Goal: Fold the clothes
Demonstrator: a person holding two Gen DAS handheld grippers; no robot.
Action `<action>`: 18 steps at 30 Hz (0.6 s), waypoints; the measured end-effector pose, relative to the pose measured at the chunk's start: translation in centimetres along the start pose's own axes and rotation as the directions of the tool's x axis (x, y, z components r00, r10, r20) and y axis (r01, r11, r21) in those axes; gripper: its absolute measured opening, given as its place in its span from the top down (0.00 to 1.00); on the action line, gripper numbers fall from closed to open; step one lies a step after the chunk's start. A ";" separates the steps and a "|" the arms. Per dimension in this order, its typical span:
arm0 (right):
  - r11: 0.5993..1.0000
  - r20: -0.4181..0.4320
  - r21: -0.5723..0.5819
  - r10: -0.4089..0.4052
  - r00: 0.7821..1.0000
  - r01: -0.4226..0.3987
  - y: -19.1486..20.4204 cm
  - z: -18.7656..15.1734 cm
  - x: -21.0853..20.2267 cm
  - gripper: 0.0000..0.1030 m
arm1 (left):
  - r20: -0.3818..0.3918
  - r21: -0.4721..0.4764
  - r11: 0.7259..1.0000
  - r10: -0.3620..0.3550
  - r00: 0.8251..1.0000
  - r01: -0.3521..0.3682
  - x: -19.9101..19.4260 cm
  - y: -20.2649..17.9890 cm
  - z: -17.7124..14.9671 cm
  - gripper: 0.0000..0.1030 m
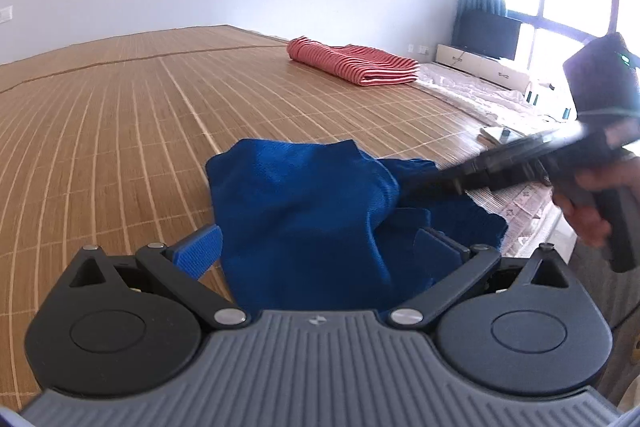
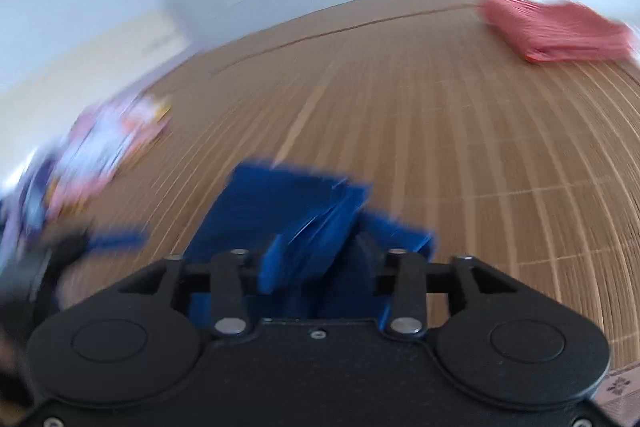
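A crumpled blue garment (image 1: 304, 211) lies on the bamboo mat (image 1: 120, 115) right in front of my left gripper (image 1: 316, 247). That gripper stands open wide, its blue fingers (image 1: 198, 251) on either side of the cloth without pressing it. My right gripper (image 1: 416, 185) reaches in from the right, held by a hand (image 1: 588, 211), its tips at the garment's right folds. In the blurred right wrist view the right gripper (image 2: 344, 239) has its jaws apart, with the blue garment (image 2: 280, 203) bunched between and ahead of them.
A folded red-and-white striped garment (image 1: 352, 61) (image 2: 556, 27) rests at the far side of the mat. A blurred colourful pile of clothes (image 2: 108, 143) sits at the mat's left edge. White bedding (image 1: 480, 91) and a window lie beyond the right edge.
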State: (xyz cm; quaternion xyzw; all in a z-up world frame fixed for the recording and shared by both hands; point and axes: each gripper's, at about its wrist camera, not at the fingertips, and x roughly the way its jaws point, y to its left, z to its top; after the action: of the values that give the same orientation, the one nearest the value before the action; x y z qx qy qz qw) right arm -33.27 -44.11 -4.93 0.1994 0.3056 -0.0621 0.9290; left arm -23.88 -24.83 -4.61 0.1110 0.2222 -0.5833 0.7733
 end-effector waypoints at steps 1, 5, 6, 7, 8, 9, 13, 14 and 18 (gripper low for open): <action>0.999 -0.036 -0.030 0.015 0.999 -0.016 0.6 -0.5 -0.1 0.51 | -0.001 0.004 1.000 -0.001 1.000 0.001 0.0 -0.1 0.0 0.00; 0.993 -0.093 -0.121 -0.003 0.996 -0.008 2.0 -1.6 0.6 0.46 | 0.002 -0.008 1.000 0.022 1.000 -0.022 -0.2 0.2 0.1 0.00; 0.988 -0.101 -0.152 -0.026 0.995 0.010 2.3 -1.7 1.1 0.46 | 0.006 -0.023 0.999 0.023 1.000 -0.023 -0.3 0.4 0.1 0.00; 0.985 -0.108 -0.174 -0.031 0.994 0.012 2.6 -1.6 1.5 0.46 | 0.011 -0.039 0.999 0.024 1.000 -0.024 -0.5 0.6 0.3 0.00; 0.981 -0.109 -0.192 -0.024 0.994 0.003 3.0 -1.7 1.5 0.48 | 0.015 -0.056 0.998 0.025 1.000 -0.024 -0.6 0.9 0.3 0.00; 0.978 -0.115 -0.210 -0.020 0.993 -0.005 3.4 -1.7 1.6 0.50 | 0.019 -0.073 0.997 0.024 1.000 -0.022 -0.7 1.1 0.4 0.00; 0.938 -0.112 -0.344 -0.078 0.991 0.035 5.3 -1.8 1.4 0.93 | 0.024 -0.094 0.995 0.029 0.999 -0.027 -0.8 1.3 0.5 0.00; 0.932 -0.108 -0.359 -0.086 0.990 0.041 5.4 -1.6 1.2 0.94 | 0.024 -0.092 0.995 0.031 0.999 -0.029 -0.8 1.2 0.5 0.00; 0.969 -0.055 -0.244 0.023 0.998 -0.036 4.9 -0.5 -2.2 0.95 | 0.026 -0.093 0.995 0.027 0.999 -0.024 -0.9 1.2 0.5 0.00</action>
State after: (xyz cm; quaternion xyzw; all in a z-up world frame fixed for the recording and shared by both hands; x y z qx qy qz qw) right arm -34.13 -39.49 -2.34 0.0895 0.3317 -0.0050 0.9391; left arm -22.81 -23.94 -3.83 0.0701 0.2371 -0.5640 0.7879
